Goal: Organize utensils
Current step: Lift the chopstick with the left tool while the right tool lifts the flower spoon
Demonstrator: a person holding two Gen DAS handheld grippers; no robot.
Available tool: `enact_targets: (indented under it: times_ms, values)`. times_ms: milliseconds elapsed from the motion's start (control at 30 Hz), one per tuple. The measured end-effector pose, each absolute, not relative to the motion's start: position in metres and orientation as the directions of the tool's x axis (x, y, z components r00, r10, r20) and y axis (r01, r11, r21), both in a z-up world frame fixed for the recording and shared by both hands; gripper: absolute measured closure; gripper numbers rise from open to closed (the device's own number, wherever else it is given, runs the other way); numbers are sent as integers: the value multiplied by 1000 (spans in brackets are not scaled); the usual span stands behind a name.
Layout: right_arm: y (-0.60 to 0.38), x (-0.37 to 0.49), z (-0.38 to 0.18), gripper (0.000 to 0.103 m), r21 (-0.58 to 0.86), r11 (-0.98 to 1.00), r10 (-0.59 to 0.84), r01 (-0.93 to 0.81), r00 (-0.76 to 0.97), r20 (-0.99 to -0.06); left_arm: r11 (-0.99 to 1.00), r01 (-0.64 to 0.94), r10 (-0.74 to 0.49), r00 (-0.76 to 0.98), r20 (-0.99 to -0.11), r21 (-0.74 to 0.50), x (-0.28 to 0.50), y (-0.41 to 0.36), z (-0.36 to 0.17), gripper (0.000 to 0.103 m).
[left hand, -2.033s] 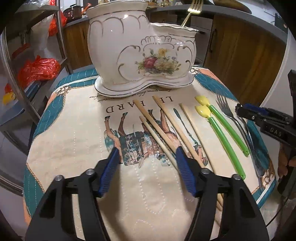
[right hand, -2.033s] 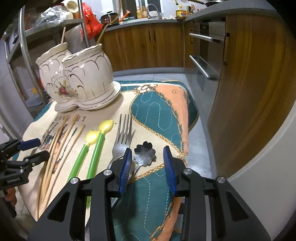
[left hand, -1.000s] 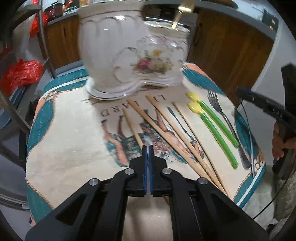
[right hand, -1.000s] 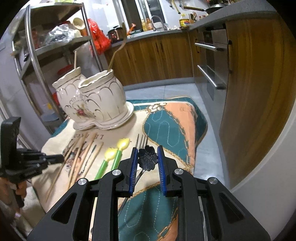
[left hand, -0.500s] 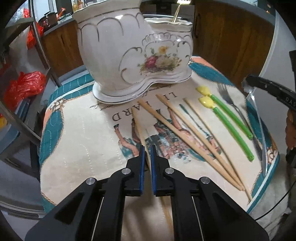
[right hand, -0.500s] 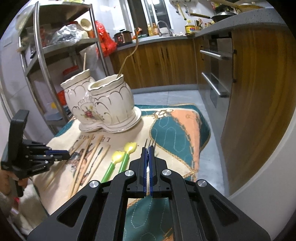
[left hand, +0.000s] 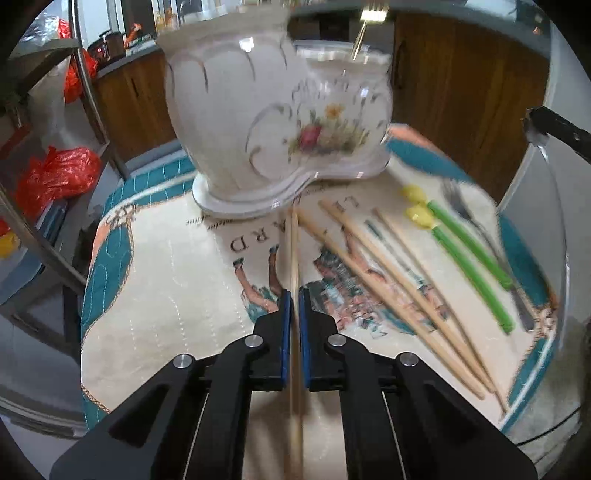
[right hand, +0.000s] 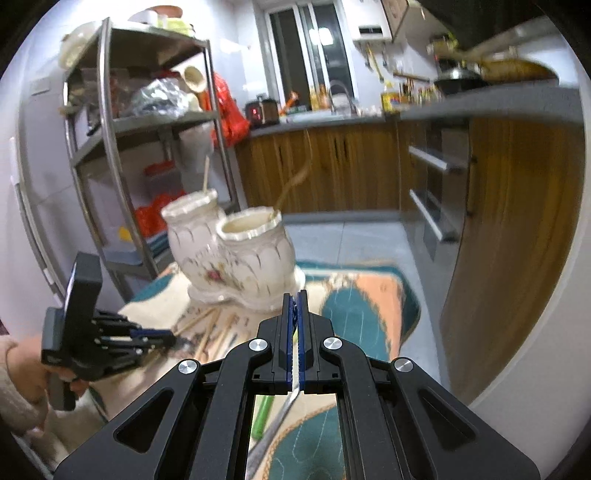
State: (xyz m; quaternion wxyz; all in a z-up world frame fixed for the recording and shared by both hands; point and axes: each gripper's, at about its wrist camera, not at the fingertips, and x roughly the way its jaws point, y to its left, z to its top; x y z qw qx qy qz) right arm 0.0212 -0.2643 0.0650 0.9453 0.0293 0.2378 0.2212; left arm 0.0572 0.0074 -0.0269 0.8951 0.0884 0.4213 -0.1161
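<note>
My left gripper point(left hand: 291, 295) is shut on a wooden chopstick point(left hand: 294, 251) that points at the white floral double-pot holder point(left hand: 273, 110). Three more chopsticks point(left hand: 373, 280), two green-handled yellow spoons point(left hand: 465, 254) and a fork point(left hand: 476, 229) lie on the mat to the right. My right gripper point(right hand: 294, 301) is shut on a metal spoon with a flower-shaped end point(right hand: 291, 395), lifted above the mat and facing the holder point(right hand: 236, 254). The right gripper also shows at the right edge of the left wrist view point(left hand: 532, 125). A gold fork point(left hand: 364, 26) stands in the holder.
A patterned teal and cream mat point(left hand: 155, 280) covers the small table. A metal shelf rack point(right hand: 122, 147) with red bags stands to the left. Wooden kitchen cabinets point(right hand: 517, 221) and an oven point(right hand: 436, 192) stand behind and to the right.
Both grippers closed: the left on a chopstick, the right on the flower-ended spoon. Both then rose from the mat; the right now sits higher and closer to level with the holder's rims.
</note>
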Motion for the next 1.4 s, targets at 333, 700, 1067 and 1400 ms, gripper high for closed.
enact_targets:
  times_ms: [333,700,1067,1400]
  values:
    - [-248,7,117,100,44,937,345,-346,901,-264,948,317,-247,803,-543,38,17,30,19,98]
    - [-217,54,157,100,17,961,275,-276,951,-142,933,354,-359,903,-234,-68,47,60,111,98]
    - [-188,114,169,100,-84,994,75,-77,997,-16,920,353,-377,916,-136,-171,148,50,130,98]
    - [-168,135,133,100,-172,978,111,-120,992,-59,948,298,-314,936,-159,-115,167,39,101,98]
